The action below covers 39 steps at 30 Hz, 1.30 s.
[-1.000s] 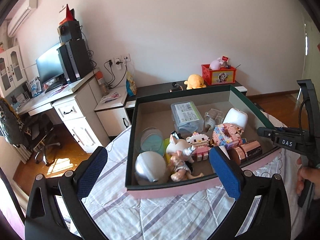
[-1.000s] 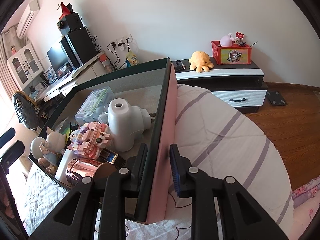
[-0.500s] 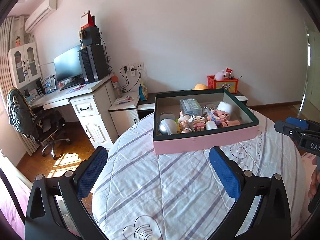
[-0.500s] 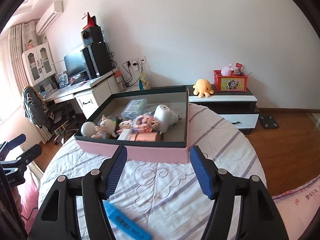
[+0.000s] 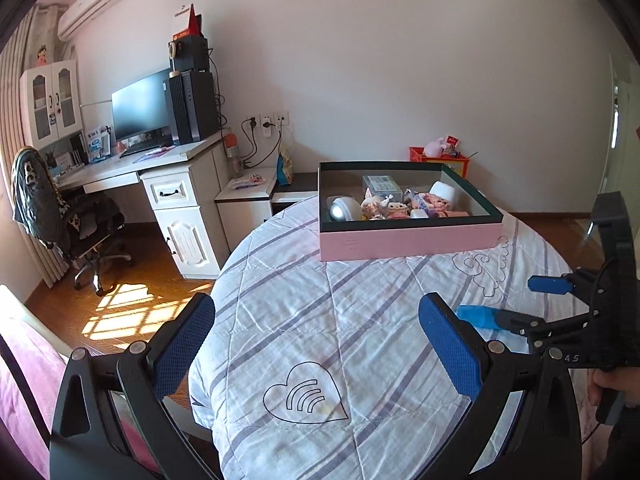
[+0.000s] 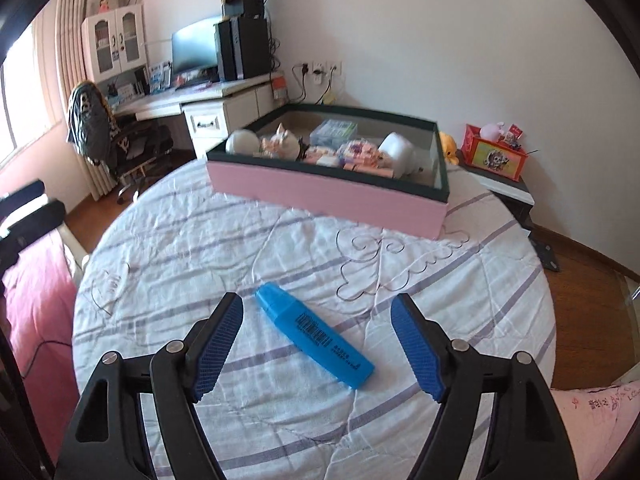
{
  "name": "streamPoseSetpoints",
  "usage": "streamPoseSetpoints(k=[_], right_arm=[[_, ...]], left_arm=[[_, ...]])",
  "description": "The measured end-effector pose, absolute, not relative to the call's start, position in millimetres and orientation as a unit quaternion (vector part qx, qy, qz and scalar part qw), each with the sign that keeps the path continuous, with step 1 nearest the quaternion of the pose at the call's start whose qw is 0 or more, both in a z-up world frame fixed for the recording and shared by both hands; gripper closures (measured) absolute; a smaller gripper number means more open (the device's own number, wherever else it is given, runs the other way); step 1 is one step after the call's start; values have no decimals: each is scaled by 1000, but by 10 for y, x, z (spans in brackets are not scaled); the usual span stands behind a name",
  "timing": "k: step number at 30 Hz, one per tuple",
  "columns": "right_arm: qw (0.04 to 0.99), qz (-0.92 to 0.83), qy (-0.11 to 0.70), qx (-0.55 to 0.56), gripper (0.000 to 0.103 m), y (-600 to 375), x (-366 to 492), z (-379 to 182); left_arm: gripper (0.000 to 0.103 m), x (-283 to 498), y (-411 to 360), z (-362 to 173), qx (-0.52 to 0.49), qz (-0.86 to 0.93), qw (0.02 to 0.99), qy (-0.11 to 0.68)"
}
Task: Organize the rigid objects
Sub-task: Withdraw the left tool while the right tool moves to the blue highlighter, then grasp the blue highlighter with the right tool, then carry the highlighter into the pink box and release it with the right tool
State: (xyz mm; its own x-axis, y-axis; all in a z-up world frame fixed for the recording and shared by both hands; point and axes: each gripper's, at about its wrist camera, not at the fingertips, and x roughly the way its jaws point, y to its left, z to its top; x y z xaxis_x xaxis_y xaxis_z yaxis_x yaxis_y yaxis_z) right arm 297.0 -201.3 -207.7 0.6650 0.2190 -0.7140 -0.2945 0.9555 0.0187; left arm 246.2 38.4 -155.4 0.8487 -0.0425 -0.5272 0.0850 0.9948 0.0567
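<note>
Your right tongs (image 6: pixel 316 344) stand spread wide and empty above the round counter (image 6: pixel 200 248), its striped, quilted cloth wrinkled beneath them. A blue highlighter (image 6: pixel 314 335) lies flat on the cloth in the gap between the two blue pads (image 6: pixel 218 344), slanting from near the left pad toward the right one, touching neither. Ahead of these tongs, well apart from the pen, a pink box (image 6: pixel 328 192) with a dark green rim sits on the far side of the counter; inside it you can see a white round object (image 6: pixel 242 142), a cat-like figurine (image 6: pixel 280 144), a clear plastic case (image 6: pixel 334 132), a pink block toy (image 6: pixel 360 152) and a white cylinder (image 6: pixel 396 152), crowded together.

Your left tongs (image 5: pixel 316 344) are likewise wide apart and holding nothing, poised over the near part of the cloth where a heart outline (image 5: pixel 304 396) is stitched. From this side the pink box (image 5: pixel 408 240) lies ahead and slightly right of the tongs, and the tip of the highlighter (image 5: pixel 478 316) shows just beyond the right pad, with the other tool's black frame past it.

Beyond the counter, left of both tongs, a white desk (image 5: pixel 172 184) carries a monitor (image 5: pixel 140 106), and a black chair (image 5: pixel 80 216) stands on the wooden floor. A red bin (image 6: pixel 494 156) rests on a low cabinet to the right
</note>
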Motion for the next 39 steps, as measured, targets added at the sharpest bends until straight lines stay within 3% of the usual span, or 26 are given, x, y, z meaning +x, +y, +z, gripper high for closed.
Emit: streamPoseSetpoints(k=[4,6,11,24,30,34,39], right_arm=[[888,156,425,-76,26,-1979,3150,-2393],[882,160,436,-78,45,-1994,3191,-2474],[883,168,431,-75,77,-2185,3160,-2495],[901,56,429,-20,77,-3250,3540,-2464],[903,43,427,-21,77,-3349,3885,-2460],[903,42,428,-26,77,-3322,4059,-2470],[901,43,430,-32,77,-3290,4199,-2476]], left_arm=[[0,2579,428,-1589,43,-25,958,282],[0,2665,433,-1618,47,-24,957,286],[0,3041,383,-1662,61,-14,952,299],[1,4428,258,-1812,72,14,936,344],[21,4886,203,-2036,81,13,916,393],[48,5065,206,-2160,62,-3,908,415],[66,5122,135,-2180,76,-16,906,416]])
